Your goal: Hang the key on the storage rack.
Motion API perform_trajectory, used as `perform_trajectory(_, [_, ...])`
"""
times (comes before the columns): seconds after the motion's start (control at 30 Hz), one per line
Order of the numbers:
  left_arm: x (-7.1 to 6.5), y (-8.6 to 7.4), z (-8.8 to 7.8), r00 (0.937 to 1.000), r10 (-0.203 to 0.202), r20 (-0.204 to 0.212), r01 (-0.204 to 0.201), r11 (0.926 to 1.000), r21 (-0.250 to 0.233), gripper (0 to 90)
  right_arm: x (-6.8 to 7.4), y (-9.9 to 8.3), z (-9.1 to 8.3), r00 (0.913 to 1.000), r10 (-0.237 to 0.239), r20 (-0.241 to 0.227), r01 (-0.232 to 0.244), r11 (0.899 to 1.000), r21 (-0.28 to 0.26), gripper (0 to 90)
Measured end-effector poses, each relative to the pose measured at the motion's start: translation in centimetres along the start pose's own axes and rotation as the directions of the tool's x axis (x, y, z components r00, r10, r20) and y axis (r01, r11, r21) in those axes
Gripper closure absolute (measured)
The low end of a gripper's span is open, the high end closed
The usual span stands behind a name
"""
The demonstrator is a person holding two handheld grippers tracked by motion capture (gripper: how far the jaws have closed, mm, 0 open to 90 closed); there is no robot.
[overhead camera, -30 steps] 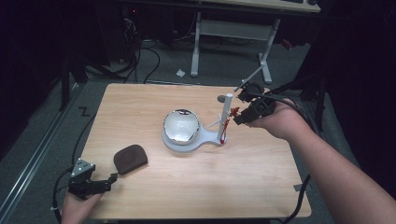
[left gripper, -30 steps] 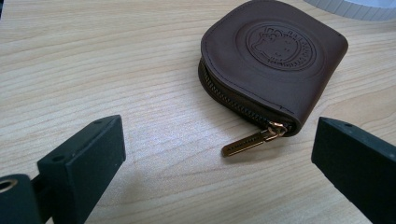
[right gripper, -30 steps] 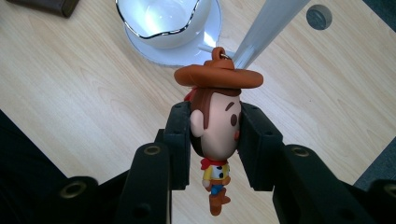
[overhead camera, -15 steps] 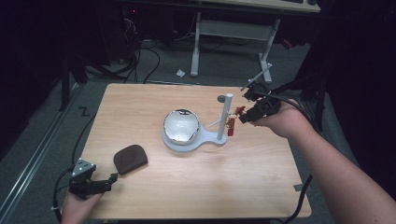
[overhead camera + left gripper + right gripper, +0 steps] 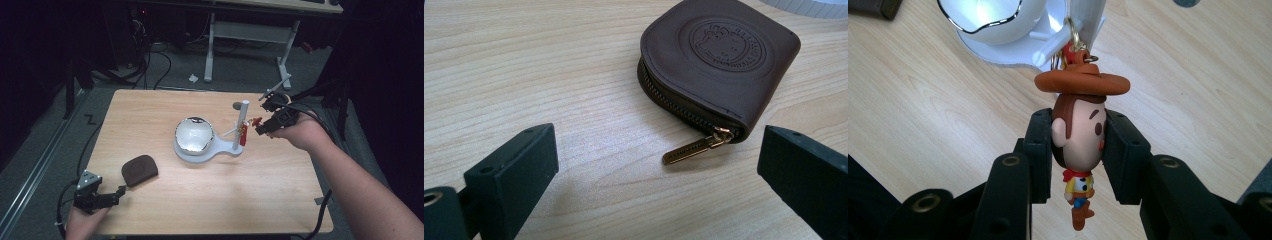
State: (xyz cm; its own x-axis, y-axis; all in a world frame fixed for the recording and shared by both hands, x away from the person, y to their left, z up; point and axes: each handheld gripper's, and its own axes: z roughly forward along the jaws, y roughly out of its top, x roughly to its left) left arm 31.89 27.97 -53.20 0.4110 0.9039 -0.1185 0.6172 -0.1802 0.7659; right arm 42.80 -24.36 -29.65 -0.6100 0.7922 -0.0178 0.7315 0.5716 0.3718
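Note:
A white stand with a post and pegs holds a shiny white bowl at the table's middle. My right gripper is shut on a small cowboy figure keychain, squeezing its head beside the post; its gold ring sits at a peg. A brown zip pouch lies at the front left. My left gripper rests open just before the pouch, the gold zip pull between its jaws.
The wooden table has bare room at its far left and front right. A small dark disc lies behind the post. A white desk frame and cables stand on the floor beyond.
My right gripper has drawn slightly right and away from the stand's post with the figure. The left gripper has stayed put.

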Motion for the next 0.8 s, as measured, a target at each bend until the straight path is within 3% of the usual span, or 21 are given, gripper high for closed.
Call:
perform_trajectory(0.27, [0.1, -0.5, -0.5, 0.9999, 0.001, -0.012, -0.002, 1.0000, -0.002, 3.4, -0.6, -0.8, 1.9, 0.9996, 0.021, -0.019, -0.021, 1.000, 0.009, 66.9])
perform_trajectory(0.57, [1.0, -1.7, -2.3, 0.9983, -0.038, -0.045, 0.037, 0.9991, -0.021, 3.4, -0.7, -1.8, 4.3, 0.9987, 0.030, -0.042, -0.030, 1.000, 0.009, 66.8])
perform_trajectory(0.8, [0.7, -1.8, -2.4, 0.9971, -0.048, -0.058, 0.047, 0.9986, -0.023, 3.4, -0.9, -2.5, 5.6, 0.9976, 0.045, -0.052, -0.045, 0.999, 0.000, 66.8])
